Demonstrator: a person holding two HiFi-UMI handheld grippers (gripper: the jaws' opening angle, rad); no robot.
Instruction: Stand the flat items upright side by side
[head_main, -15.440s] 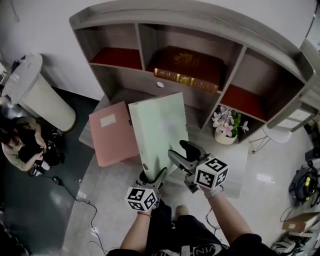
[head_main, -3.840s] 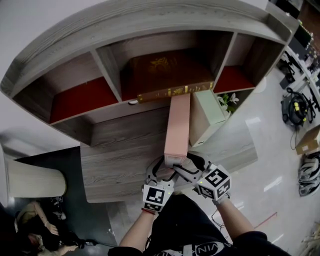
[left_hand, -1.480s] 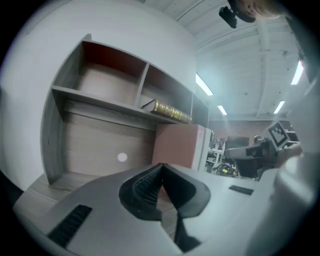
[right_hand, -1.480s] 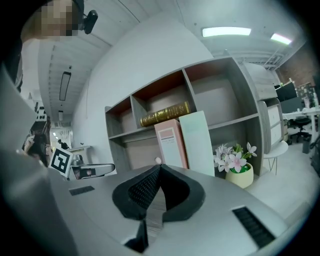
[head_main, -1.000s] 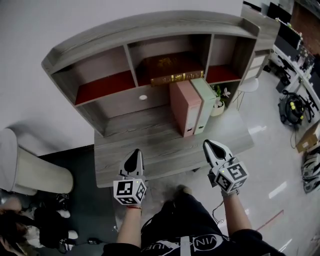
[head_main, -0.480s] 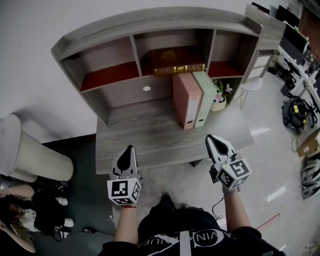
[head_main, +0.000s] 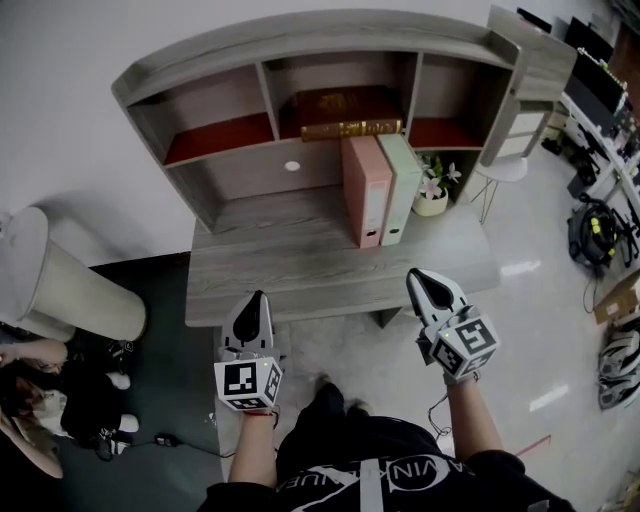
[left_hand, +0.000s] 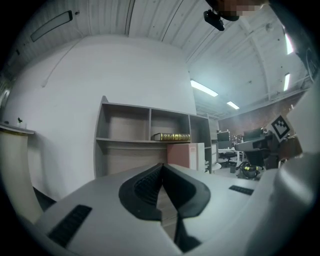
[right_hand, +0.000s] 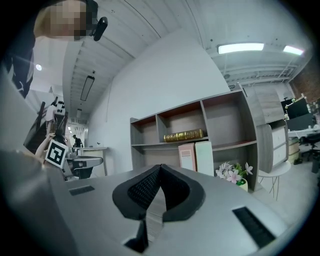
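Note:
A pink file box (head_main: 365, 190) and a pale green file box (head_main: 399, 186) stand upright side by side on the grey desk (head_main: 290, 250), against the shelf unit. Both show again in the left gripper view as the pink box (left_hand: 179, 155), and in the right gripper view as the pink box (right_hand: 187, 156) and green box (right_hand: 204, 155). My left gripper (head_main: 252, 305) is shut and holds nothing, in front of the desk's near edge at the left. My right gripper (head_main: 424, 284) is also shut with nothing in it, just off the desk's front edge at the right. Both point level toward the shelves.
A gold-spined book (head_main: 340, 128) lies flat in the middle shelf bay. A potted flower (head_main: 432, 195) stands right of the green box. A white round bin (head_main: 55, 280) is on the left floor, a person (head_main: 40, 385) sits beside it, and a white stool (head_main: 497, 175) is at the right.
Both grippers have drawn back from the desk toward the person holding them and risen a little. The two file boxes have stayed put.

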